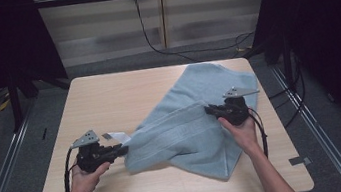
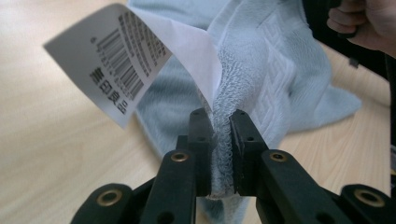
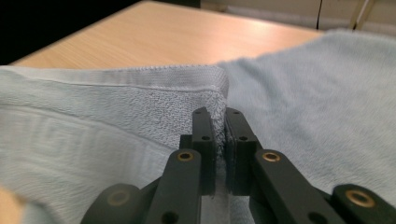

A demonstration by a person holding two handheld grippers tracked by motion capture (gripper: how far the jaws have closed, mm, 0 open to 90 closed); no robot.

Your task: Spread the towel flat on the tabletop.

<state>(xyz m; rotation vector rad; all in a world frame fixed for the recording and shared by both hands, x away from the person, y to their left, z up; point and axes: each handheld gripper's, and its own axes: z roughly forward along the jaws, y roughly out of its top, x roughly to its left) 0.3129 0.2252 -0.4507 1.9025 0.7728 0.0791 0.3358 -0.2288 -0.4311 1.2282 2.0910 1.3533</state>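
— Lying where, the light blue towel [image 1: 187, 124]?

— Lying rumpled on the right half of the wooden table [image 1: 103, 100], partly folded over itself, with one corner reaching toward the table's far right edge.

— Doing what, the left gripper [image 1: 124, 150]?

— Pinching the towel's left corner, jaws narrow and pressing on the terry edge (seen plainly in the left gripper view [image 2: 219, 135]). Sticking out beside that corner, a white label [image 2: 126, 56] with a barcode, hanging just above the table.

— And the right gripper [image 1: 209, 110]?

— Clamping the towel's hemmed edge on the right side of the table, jaws nearly together with cloth between them [image 3: 219, 128]. Holding both grippers from the table's near edge, the person's hands.
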